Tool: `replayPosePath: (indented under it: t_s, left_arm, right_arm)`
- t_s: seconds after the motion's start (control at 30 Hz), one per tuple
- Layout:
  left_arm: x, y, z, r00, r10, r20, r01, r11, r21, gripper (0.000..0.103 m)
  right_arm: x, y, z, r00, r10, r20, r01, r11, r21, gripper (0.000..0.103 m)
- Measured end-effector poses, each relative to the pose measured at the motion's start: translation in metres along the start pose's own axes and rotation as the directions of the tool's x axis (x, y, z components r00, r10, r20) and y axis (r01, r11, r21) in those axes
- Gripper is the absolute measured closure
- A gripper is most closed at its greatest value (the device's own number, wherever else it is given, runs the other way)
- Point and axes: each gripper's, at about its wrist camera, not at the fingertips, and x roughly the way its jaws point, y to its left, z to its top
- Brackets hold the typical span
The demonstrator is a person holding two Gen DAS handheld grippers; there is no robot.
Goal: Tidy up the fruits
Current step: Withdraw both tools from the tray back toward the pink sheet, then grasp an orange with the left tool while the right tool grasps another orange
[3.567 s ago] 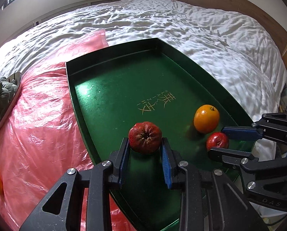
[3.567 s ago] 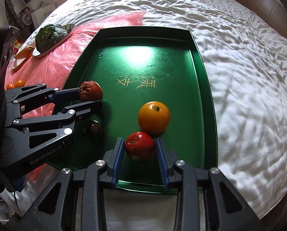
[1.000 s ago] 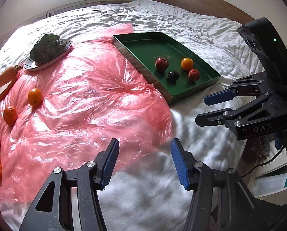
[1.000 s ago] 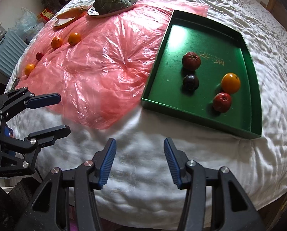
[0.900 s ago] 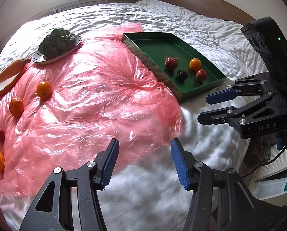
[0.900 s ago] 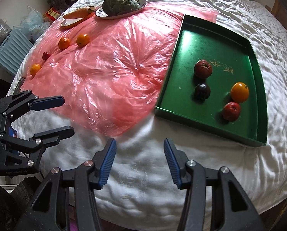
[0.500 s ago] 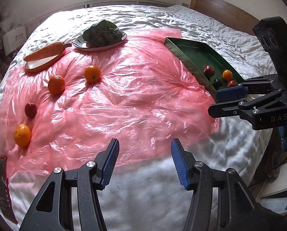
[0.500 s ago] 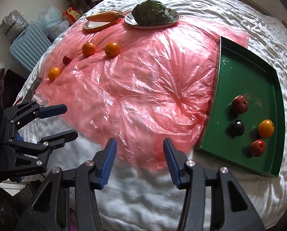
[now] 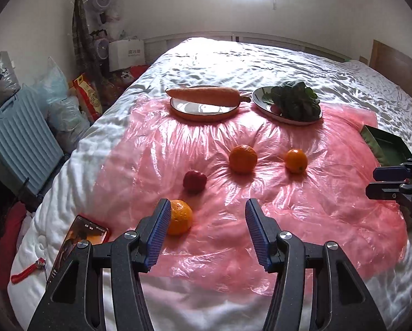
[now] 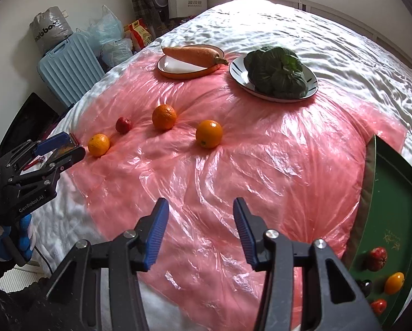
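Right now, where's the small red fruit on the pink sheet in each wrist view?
Left wrist: small red fruit at centre, just above the open left gripper.
Right wrist: same fruit at upper left, between two oranges.
Shared landmark: the carrot lying across its orange-rimmed plate.

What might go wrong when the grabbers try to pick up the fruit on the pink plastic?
The oranges are round and sit on crinkly pink plastic over a soft bed, so a nudge might roll them away. The nearest orange lies close to a phone; the open left gripper might bump it.
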Motion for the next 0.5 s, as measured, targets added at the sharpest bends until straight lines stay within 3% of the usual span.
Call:
replayPosePath:
  t_s: [0.2,0.5]
  left_arm:
    - [0.027,0.028,-0.004,0.997,0.052,-0.049,-0.055,0.997,-0.062,0.053]
    - [0.057,0.031,-0.012,0.991,0.051,-0.12,-0.061,0.994,-0.087,0.053]
  right_arm:
    - [0.022,0.004,0.029,1.0,0.009,0.028,-0.009,0.999,-0.031,0.038]
    - [0.052,0.007,0.049,1.0,0.0,0.024,0.001,0.998,-0.063,0.038]
